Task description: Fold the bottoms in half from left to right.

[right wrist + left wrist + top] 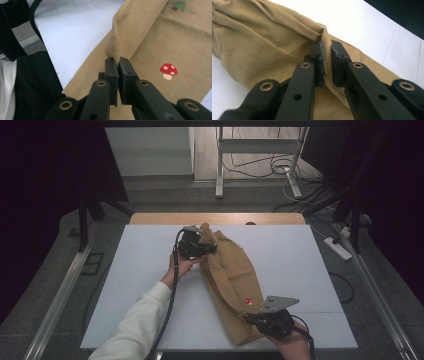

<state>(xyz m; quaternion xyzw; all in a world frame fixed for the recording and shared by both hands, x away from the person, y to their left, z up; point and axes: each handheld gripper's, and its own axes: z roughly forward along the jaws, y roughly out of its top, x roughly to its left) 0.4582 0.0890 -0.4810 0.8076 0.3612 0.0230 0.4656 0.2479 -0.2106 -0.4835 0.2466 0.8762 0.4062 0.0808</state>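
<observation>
White matte tabletop (150, 285) bears a crumpled tan cloth garment (235, 270), pinched by left gripper (202, 247) and right gripper (252, 319).

A lab-like recording room: a white-topped table (150, 270) fenced by dark curtains (45, 180), with cables (260, 167) and a power strip (339, 248) on the grey floor (165, 200).

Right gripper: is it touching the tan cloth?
Touching. The right gripper view shows the right gripper shut on a raised fold of the cloth.
</observation>
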